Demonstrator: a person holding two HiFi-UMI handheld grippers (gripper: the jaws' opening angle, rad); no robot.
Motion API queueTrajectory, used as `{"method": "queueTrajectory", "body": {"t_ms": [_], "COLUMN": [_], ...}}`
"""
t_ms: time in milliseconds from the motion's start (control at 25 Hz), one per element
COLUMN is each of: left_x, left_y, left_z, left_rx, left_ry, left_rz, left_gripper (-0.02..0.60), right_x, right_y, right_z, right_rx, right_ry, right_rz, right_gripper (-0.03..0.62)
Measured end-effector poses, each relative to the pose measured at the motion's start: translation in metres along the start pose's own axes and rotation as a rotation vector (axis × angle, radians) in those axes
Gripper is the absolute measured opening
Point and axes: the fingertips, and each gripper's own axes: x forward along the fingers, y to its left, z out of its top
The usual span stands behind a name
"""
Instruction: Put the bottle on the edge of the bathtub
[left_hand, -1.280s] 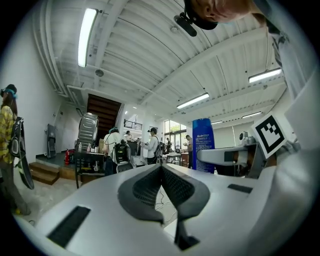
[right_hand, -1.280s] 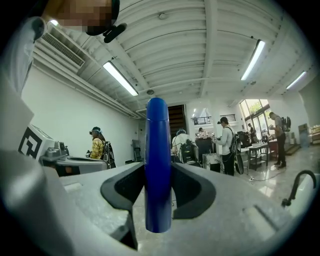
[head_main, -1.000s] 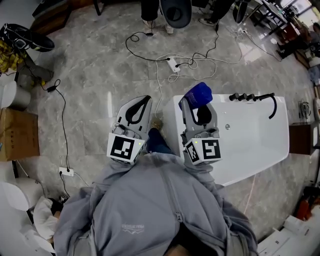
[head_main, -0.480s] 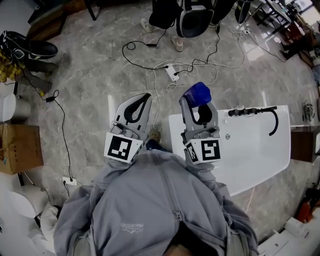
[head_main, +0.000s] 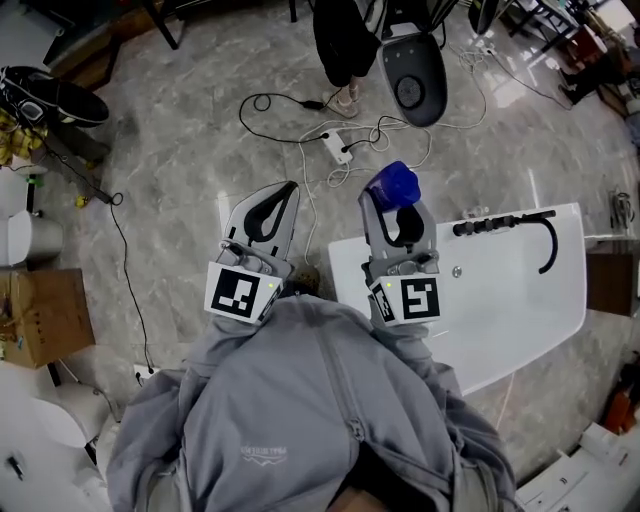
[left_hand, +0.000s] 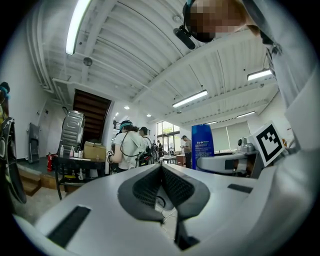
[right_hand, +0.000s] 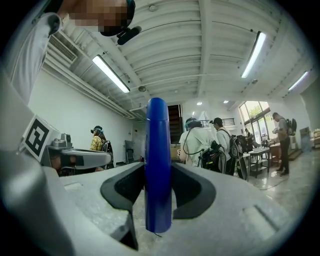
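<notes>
Fingers (right_hand: 192, 190) of the right gripper (head_main: 395, 205) clamp the blue bottle (right_hand: 158, 150) low down, near the bathtub (head_main: 520, 300) corner. It looks rigid, light, likely slippery. Left gripper (left_hand: 161, 170) closed, empty.

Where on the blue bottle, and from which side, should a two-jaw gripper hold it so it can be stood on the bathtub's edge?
Grip the blue bottle on its lower body, coming in level from the side, as the right gripper does. The body is a straight, upright cylinder, so pads should seat squarely, and the base stays free below the jaws to meet the bathtub rim.
</notes>
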Motion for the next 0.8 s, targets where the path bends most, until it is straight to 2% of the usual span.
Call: {"method": "queueTrajectory", "body": {"t_ms": [280,560,800], "left_x": [0.034,0.094,0.157], "left_y": [-0.013,-0.027,-0.035], "left_z": [-0.011,-0.010,-0.006], "left_rx": [0.002,-0.007,-0.006], "left_ry": [0.023,0.012,0.021], "left_rz": [-0.090,-0.278,-0.480], "left_gripper": [0.006,0.006,0.006], "right_x": [-0.014,-0.019,-0.004], "right_y": [-0.032,-0.076,-0.118], "right_z": [-0.011,-0.010,-0.007], "right_rx": [0.007,-0.014,-0.030], "right_ry": [0.006,0.025,0.036], "right_rz": [-0.107,-0.296,-0.466], "right_gripper": [0.156,0.156,0.156]}}
